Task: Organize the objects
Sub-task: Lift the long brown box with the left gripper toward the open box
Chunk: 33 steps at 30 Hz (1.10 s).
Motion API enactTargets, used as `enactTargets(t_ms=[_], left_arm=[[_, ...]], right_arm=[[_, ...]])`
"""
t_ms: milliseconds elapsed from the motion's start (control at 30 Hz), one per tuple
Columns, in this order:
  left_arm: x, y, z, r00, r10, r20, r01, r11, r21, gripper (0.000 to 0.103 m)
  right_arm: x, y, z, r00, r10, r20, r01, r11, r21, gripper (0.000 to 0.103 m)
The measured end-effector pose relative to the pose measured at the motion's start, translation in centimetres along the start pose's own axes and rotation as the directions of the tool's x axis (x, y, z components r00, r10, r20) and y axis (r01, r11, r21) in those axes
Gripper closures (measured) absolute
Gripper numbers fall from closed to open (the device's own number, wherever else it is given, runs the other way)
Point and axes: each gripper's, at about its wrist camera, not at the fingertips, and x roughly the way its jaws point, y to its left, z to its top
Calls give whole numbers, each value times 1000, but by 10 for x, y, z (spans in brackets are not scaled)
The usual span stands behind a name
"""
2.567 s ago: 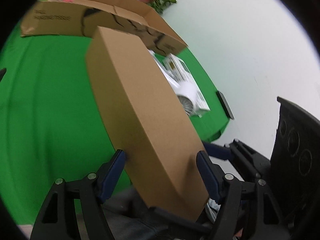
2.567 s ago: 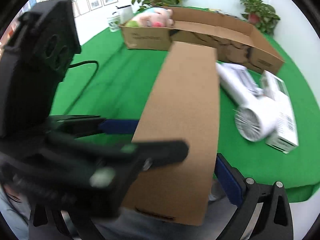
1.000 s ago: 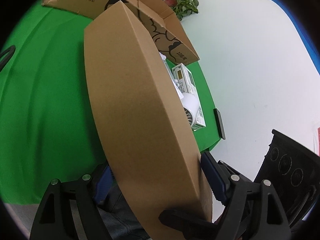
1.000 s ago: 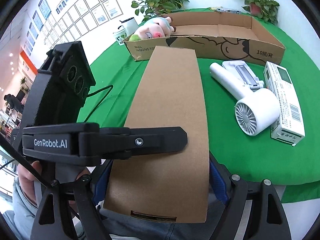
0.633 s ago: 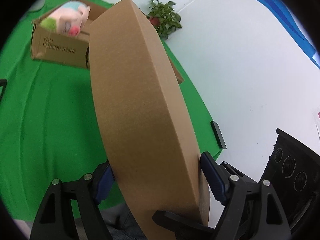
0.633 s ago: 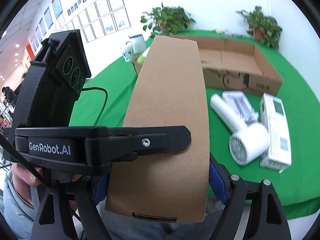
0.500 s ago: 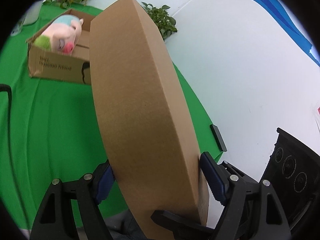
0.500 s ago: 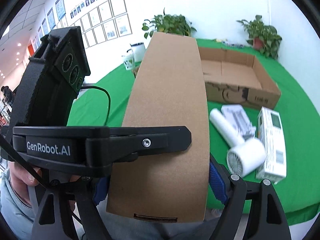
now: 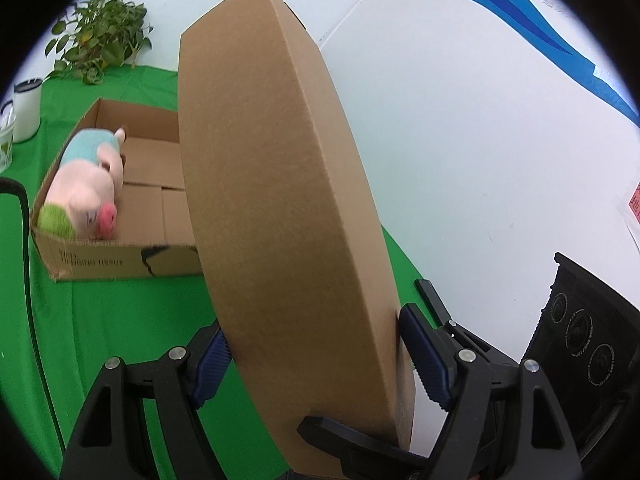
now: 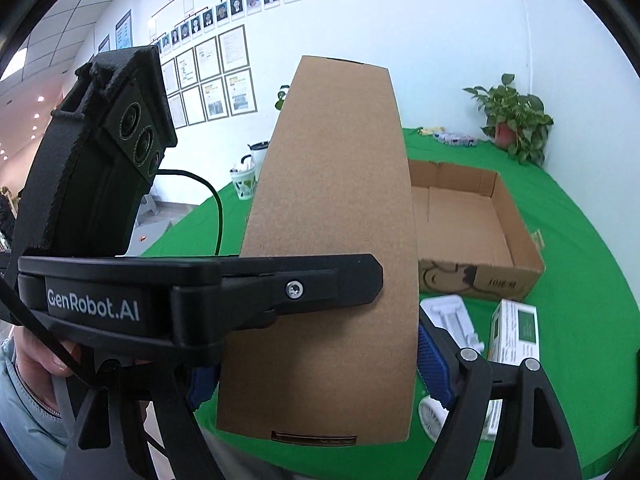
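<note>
I am gripping the long brown carton (image 9: 280, 200) aloft between both closed tools, my left tool (image 9: 316, 364) reading "GenRobot.AI" and my right tool (image 10: 316, 376), above the green bench (image 9: 100, 320), where the open box (image 9: 132, 256) is holding a plush pig (image 9: 86, 192).

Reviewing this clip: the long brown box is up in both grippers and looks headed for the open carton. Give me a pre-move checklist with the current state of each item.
1. Left gripper clamped on the long brown box: ok, blue pads on both faces.
2. Right gripper clamped on the same box: ok, pads at both edges.
3. Box lifted off the green tablecloth: ok.
4. Free floor in the open carton: ok, its right half is bare.
5. Plush pig out of the way: cannot tell; it lies at the carton's left end, but the middle is hidden.
6. White fan and white packet clear of the path: ok, lying in front of the carton.
</note>
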Motion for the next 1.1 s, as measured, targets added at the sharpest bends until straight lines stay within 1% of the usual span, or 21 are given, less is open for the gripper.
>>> enactTargets(t_ms=[33,67,167,233,267,333,467,600,633,733,867,1000,1100], left_arm=[[4,2,13,1000,0,6,-1,1000,8,25],[-1,2,17,1000,1,13,-1,1000,18,24],[-9,-10,45,999,4,32,-6,999,48,24],[2,3,70,999,6,42,-9,998,67,24],[1,2,78,999,6,49,-10,997,78,24],[-14,-13,82,998,4,61,-10,995,95,24],[-13,-10,108,997,-4,78,-5,993,118,24],[-21,-20,130,996,11,87,-24,989,144,24],[-26,-27,133,996,14,87,-27,989,147,24],[-27,-29,149,996,27,83,-39,988,146,24],[-24,-25,166,996,48,79,-59,988,143,24],[-14,-17,179,997,60,56,-67,988,137,24],[0,-3,185,998,59,23,-61,993,105,24]], right_arm=[[0,0,5,1000,-4,9,4,1000,-6,24],[1,0,10,1000,-7,19,7,1000,-9,24],[0,-1,27,998,-16,53,17,1000,-14,24],[0,-2,41,997,-19,76,20,1000,-15,24],[0,-2,46,996,-20,86,22,1000,-16,24],[-1,-3,60,994,-22,108,25,999,-21,24],[-4,-5,86,989,-30,144,35,999,-34,24],[-3,-9,111,987,-26,157,31,999,-28,24],[-2,-10,117,987,-25,157,29,999,-26,24],[1,-11,140,989,-16,148,19,1000,-15,24],[9,-16,169,993,10,116,-11,1000,4,24],[27,-23,188,996,15,85,-17,1000,27,24],[46,-31,198,998,19,52,-21,999,46,24]])
